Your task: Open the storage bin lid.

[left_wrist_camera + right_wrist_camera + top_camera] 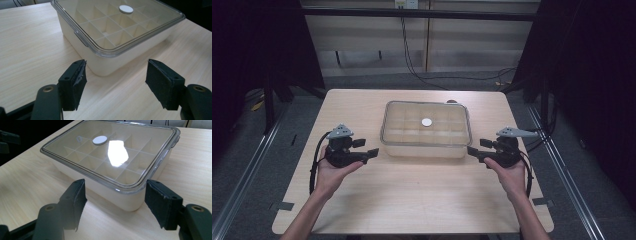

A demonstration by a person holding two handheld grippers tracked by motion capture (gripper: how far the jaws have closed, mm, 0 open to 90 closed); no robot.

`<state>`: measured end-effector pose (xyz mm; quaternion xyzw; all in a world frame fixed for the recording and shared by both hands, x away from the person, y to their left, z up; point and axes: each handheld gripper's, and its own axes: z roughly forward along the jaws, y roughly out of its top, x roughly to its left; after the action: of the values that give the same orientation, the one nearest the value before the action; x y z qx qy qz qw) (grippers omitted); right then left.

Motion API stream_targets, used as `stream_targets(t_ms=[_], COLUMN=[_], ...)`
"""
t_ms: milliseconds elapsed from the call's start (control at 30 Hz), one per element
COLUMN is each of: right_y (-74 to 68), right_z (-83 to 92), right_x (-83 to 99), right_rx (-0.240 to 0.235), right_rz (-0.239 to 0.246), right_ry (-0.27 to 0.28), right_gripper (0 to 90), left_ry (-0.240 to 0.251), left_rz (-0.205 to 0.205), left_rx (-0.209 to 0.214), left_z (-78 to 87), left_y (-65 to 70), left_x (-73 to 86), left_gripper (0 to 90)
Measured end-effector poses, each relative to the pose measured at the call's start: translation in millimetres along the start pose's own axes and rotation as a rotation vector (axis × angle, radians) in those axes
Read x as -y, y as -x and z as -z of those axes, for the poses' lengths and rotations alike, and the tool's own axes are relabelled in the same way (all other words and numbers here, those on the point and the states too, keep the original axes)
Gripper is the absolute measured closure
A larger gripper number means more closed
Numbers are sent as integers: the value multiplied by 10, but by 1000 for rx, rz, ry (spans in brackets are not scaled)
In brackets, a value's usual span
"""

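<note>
**While 2 grippers wait, the box stays closed**

While the person holds both tools low over the wooden table (pixel 412 200), the left gripper (pixel 371 152) and the right gripper (pixel 473 151) have their jaws spread apart, holding nothing. Between them sits a divided box (pixel 426 145) under a clear lid (pixel 402 112), with a white round disc (pixel 426 122) on top.

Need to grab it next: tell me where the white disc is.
The white disc sits on the clear lid of the divided box, near its centre, mid-table between the left gripper and right gripper.
</note>
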<state>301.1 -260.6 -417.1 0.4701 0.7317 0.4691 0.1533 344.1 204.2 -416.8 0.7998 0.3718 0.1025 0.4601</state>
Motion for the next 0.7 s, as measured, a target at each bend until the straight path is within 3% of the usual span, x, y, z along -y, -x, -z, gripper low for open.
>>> stream_targets(t_ms=[67, 133, 233, 433, 667, 700], right_y=[34, 45, 53, 121, 245, 277], right_z=[-72, -114, -156, -249, -343, -408], right_x=[-60, -101, -138, -252, -291, -281], right_rx=[-5, -2, -5, 36, 36, 37], right_rz=[-1, 2, 12, 15, -9, -22], right_ry=[4, -1, -8, -3, -57, -78], right_gripper=[322, 322, 326, 357, 328, 296], left_ry=[-19, -4, -29, -30, -28, -29], left_rz=[8, 24, -1, 15, 25, 34], left_rx=[-15, -21, -31, -25, -18, -45], left_z=[-53, -69, -116, -215, -348, -397], left_y=[-44, -45, -65, -139, -241, -251], left_x=[-47, -55, -97, -186, -233, -235], left_gripper=[303, 299, 292, 280, 251, 250])
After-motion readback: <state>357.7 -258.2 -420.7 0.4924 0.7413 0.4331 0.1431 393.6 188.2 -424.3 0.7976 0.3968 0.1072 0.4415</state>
